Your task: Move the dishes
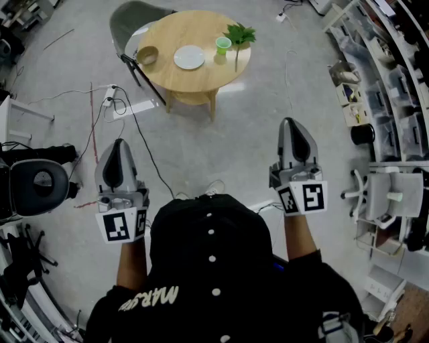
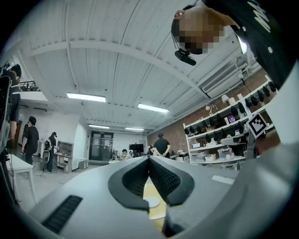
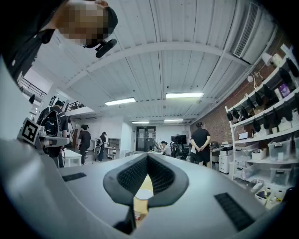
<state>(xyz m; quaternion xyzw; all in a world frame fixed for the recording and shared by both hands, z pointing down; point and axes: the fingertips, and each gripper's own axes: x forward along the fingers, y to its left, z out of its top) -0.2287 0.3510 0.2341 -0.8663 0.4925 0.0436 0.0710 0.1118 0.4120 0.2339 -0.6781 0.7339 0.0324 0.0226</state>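
Low in the frame, the left gripper and right gripper are held over the floor, each with jaws pressed together and empty. Far off at upper centre, a round bench carries a bowl, a white plate, a green cup and a leafy sprig. What the bowl and cup hold cannot be made out.

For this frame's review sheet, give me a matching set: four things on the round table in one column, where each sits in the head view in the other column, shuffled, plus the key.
Things:
1. bowl
2. plate
3. cup
4. leafy sprig

Places on the table, as the head view shows it:
A. nearest the right edge
B. about the middle
C. at the left edge, next to the chair
D. between the plate and the sprig

Pairs: 1-C, 2-B, 3-D, 4-A
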